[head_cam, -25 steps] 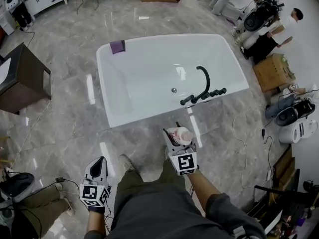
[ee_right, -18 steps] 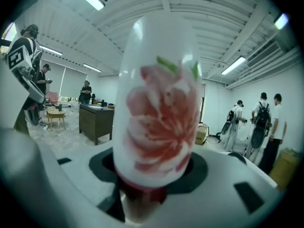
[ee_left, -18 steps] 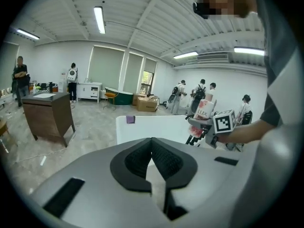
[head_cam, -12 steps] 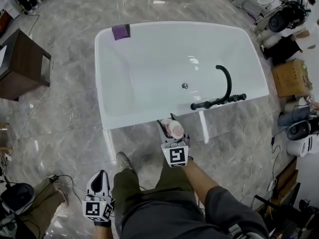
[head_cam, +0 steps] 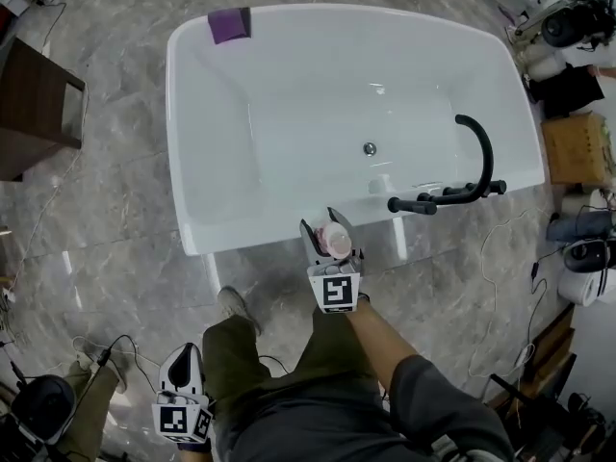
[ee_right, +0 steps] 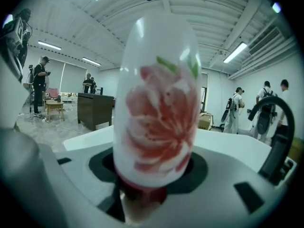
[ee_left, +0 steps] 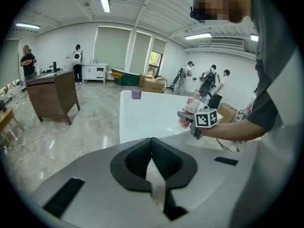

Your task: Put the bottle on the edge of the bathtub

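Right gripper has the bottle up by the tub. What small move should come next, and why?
Probably ease the right gripper slightly forward and down to set the bottle on the bathtub's near rim. Its jaws are shut on the bottle, which appears held just above that rim, left of the black faucet.

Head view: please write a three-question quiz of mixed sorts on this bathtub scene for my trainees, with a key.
1. True or false: the right gripper is shut on the bottle.
2. Where does the purple cloth lie?
A. on the far-left corner of the bathtub rim
B. inside the tub by the drain
C. on the floor
3. Fill in: the black ___ stands on the bathtub's near rim, to the right of the bottle.

Key: 1 true; 2 A; 3 faucet.
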Demonstrator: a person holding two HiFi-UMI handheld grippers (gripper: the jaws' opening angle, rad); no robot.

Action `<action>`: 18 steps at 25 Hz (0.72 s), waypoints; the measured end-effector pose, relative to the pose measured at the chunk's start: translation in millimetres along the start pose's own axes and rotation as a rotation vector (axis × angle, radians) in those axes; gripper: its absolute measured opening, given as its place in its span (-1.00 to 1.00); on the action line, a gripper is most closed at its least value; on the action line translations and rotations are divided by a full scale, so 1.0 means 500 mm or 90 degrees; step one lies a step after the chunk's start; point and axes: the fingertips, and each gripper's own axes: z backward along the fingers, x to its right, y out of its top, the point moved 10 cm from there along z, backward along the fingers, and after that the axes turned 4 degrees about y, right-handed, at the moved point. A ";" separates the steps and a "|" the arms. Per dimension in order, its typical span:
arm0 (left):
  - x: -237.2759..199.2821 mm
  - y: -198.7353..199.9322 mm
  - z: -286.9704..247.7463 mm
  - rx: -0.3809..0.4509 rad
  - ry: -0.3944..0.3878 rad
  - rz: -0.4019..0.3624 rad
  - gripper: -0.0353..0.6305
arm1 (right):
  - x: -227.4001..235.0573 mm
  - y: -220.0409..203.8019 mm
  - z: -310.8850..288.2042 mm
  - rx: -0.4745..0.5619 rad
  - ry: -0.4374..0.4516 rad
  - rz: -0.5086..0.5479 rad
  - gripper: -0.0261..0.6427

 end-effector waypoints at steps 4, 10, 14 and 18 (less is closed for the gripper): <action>-0.012 -0.003 -0.044 -0.015 0.004 0.002 -0.89 | 0.009 -0.040 -0.045 0.001 -0.002 0.004 -0.24; -0.030 0.001 -0.087 -0.030 0.007 -0.005 -0.89 | 0.014 -0.067 -0.079 0.000 -0.004 0.006 -0.24; -0.036 -0.001 -0.105 -0.038 0.006 -0.009 -0.89 | 0.015 -0.085 -0.084 -0.003 -0.001 0.014 -0.24; -0.044 -0.010 -0.117 -0.047 0.007 -0.014 -0.89 | 0.012 -0.104 -0.085 0.013 0.000 0.004 -0.24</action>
